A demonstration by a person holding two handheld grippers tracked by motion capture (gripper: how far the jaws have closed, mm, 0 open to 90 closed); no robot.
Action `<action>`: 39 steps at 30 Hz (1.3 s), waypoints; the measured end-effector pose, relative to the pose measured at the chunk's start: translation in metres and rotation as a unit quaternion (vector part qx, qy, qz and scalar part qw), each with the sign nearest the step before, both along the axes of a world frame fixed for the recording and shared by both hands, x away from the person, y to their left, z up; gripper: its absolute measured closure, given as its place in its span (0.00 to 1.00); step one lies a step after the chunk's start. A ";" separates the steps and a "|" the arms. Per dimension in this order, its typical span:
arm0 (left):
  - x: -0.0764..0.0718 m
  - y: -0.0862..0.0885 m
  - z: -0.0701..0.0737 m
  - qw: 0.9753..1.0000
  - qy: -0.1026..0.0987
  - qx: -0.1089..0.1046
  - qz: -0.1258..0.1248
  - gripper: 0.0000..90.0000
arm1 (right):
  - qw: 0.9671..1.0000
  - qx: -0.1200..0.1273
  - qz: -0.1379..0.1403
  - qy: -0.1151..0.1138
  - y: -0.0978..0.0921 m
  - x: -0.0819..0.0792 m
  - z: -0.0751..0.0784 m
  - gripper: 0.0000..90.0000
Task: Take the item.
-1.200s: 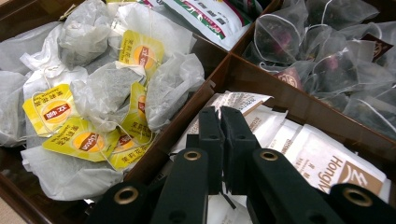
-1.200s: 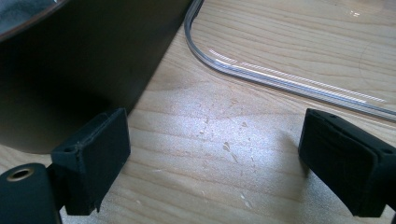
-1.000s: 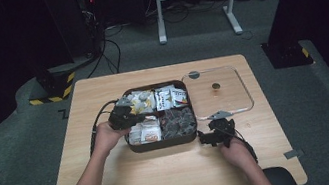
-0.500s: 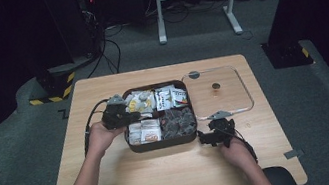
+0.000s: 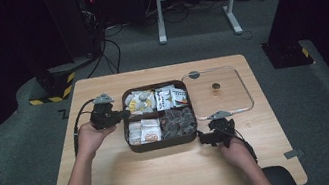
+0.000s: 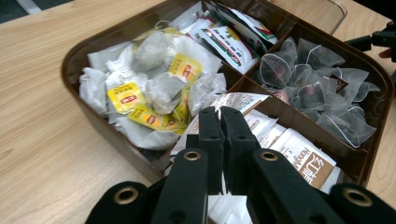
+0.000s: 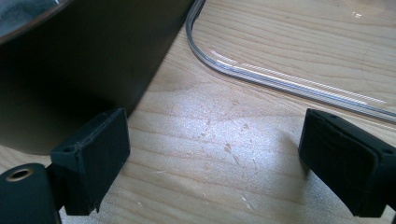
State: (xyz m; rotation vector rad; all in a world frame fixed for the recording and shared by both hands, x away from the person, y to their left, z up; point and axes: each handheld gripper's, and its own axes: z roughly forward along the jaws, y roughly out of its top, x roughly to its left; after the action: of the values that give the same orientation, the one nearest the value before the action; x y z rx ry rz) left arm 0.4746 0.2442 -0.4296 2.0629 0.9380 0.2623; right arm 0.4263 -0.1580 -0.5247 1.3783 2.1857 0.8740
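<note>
One brown four-compartment box [image 5: 163, 143] sits mid-desk [image 5: 116, 181], holding crumpled paper teabags [image 6: 149, 88], flat sachets [image 6: 229, 37], mesh pyramid bags [image 6: 317, 93] and packets [image 6: 299, 154]. The left hand-held gripper [image 6: 219, 116], jaws closed and empty, has drawn back to the box's left rim. The right hand-held gripper [image 7: 210, 163] rests wide open beside the clear lid [image 5: 218, 93].

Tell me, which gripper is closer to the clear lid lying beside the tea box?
Right. The right gripper sits just beside the clear lid's near edge; the left gripper is across the tea box.
</note>
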 end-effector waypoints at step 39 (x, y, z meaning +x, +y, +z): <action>0.008 0.065 -0.030 0.995 0.031 0.022 0.092 0.97 | 1.000 0.000 -0.001 -0.001 0.000 0.001 0.000 0.10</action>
State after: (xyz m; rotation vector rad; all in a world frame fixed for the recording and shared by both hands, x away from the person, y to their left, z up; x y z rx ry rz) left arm 0.4830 0.3091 -0.4594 2.0364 1.1709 0.3200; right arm 0.4269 -0.1580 -0.5248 1.3794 2.1826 0.8748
